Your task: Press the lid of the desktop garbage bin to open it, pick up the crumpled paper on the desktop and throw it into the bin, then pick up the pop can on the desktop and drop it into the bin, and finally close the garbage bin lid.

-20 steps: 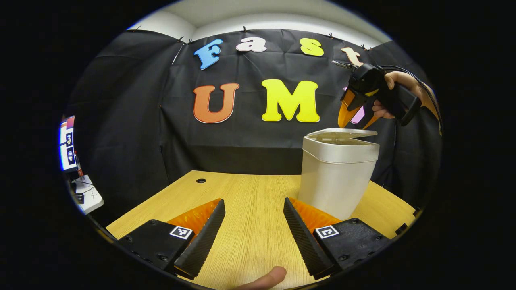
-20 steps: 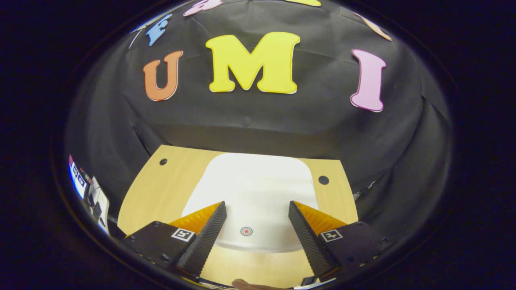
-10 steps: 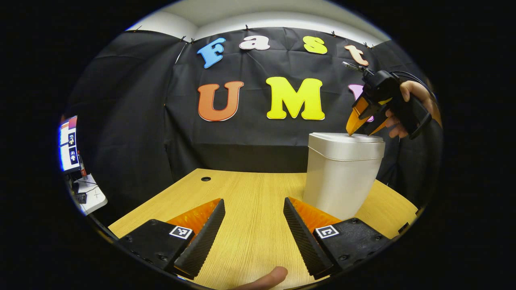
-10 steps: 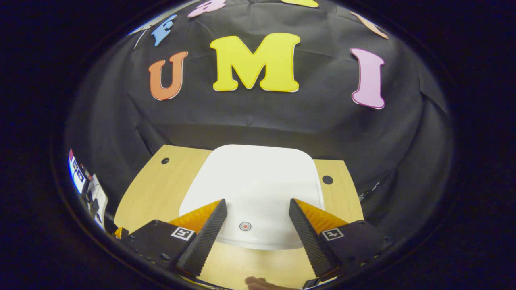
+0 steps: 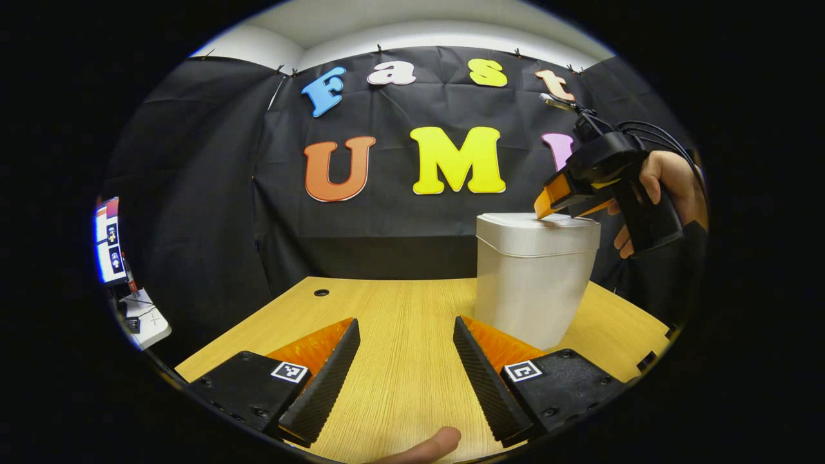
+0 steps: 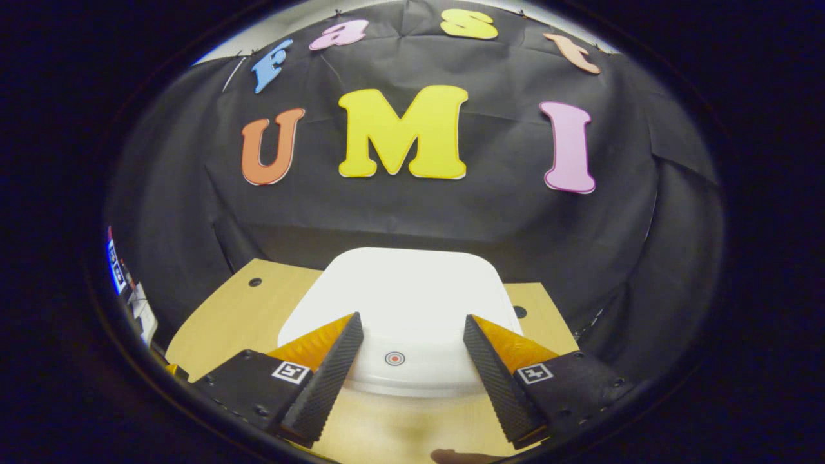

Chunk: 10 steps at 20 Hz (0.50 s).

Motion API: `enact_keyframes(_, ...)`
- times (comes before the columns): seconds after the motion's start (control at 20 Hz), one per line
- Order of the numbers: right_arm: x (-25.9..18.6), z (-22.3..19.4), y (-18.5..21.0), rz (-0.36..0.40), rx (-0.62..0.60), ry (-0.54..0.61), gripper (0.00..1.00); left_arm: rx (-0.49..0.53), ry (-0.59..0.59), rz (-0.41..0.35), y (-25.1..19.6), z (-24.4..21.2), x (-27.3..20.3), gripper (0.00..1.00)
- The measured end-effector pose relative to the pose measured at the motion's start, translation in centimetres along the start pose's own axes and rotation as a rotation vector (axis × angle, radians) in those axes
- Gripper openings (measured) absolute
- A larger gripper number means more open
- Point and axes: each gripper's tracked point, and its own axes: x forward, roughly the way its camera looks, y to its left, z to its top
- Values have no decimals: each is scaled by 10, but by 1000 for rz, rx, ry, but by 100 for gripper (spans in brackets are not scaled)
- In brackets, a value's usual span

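A white desktop garbage bin stands on the wooden desk, its lid lying flat and closed. In the right gripper view the lid sits just under me with a small round target mark near its front edge. My right gripper is open, its fingertips resting on or just above the lid; a hand holds it. My left gripper is open and empty, low over the desk just left of the bin.
Two round cable holes sit in the desk's far corners. A lit screen and a white device stand off the desk's left side. A fingertip shows at the bottom of the left gripper view.
The bin lid went from slightly raised to flat and closed. The right gripper came down onto the lid and has levelled out, tilting less steeply. The left gripper stayed in place.
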Motion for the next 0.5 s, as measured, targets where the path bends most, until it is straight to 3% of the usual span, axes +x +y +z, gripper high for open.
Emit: enact_keyframes(0.5,-4,3,-1,6,73,-260,100,7,17,14,-3,-6,4,95)
